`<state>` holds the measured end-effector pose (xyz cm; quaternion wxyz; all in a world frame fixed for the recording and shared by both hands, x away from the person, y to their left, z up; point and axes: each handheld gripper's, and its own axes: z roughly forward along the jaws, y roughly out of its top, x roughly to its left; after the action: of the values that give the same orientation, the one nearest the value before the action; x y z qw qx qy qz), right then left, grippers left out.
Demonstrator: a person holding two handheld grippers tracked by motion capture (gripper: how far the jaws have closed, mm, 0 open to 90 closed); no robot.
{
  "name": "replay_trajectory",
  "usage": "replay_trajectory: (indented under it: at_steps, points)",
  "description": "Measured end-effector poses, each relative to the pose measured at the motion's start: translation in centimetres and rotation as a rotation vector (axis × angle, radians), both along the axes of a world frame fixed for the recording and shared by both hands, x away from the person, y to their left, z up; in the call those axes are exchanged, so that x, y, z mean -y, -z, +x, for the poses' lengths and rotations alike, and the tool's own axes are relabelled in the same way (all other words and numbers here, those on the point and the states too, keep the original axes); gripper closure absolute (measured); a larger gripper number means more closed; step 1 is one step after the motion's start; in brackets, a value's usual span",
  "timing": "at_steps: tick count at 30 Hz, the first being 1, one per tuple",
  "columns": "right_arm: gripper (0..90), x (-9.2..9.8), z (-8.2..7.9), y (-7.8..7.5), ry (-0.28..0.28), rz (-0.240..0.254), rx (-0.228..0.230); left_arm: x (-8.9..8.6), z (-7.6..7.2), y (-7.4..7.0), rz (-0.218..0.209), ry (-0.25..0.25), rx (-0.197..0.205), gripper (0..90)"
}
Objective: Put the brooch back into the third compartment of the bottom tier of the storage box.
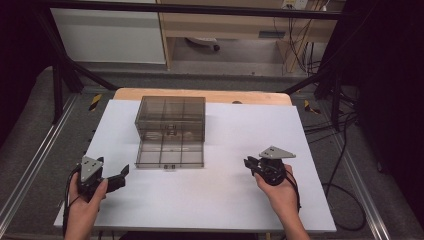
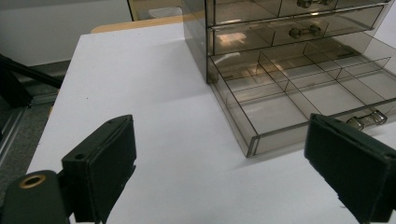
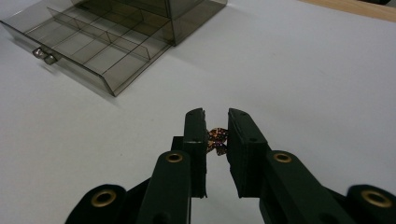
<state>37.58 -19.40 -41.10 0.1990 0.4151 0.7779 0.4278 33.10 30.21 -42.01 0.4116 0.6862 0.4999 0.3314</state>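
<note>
A smoky transparent small-drawer cabinet [image 1: 170, 117] stands at the back middle of the white table. Its bottom drawer [image 1: 170, 156] is pulled out, with empty divided compartments [image 2: 280, 105] and a small clear handle [image 2: 366, 119]. My right gripper [image 3: 217, 126] is shut on a small gold ornament with purple stones [image 3: 217, 140], held over the table to the right of the drawer [image 3: 74, 70]. In the high view this right gripper [image 1: 248, 162] points left toward the drawer. My left gripper [image 2: 222, 140] stands open with nothing between its pads, at the table's front left [image 1: 120, 175].
The white table sheet [image 1: 215, 195] lies on a wooden top [image 1: 200, 95] inside a black frame. Cables [image 1: 345, 150] trail on the floor at the right. Two closed upper drawers [image 2: 299, 30] sit above the open one.
</note>
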Motion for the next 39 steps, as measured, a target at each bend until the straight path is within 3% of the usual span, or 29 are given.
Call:
replay_trajectory:
  at_steps: [8, 22, 39]
  points:
    - [77.6, -2.2, 1.9, -0.8, -0.03, 0.02, 0.0, -0.2, 0.1, -0.1, -0.003, -0.013, 0.007, 9.3]
    - [77.6, -8.4, 5.1, -2.2, -0.113, -0.006, 0.009, -0.3, -0.1, -0.1, -0.008, -0.011, 0.003, 9.1]
    - [77.6, -11.8, 6.7, -2.6, -0.152, -0.022, 0.002, -0.1, 0.0, -0.1, -0.003, 0.003, 0.0, 9.1]
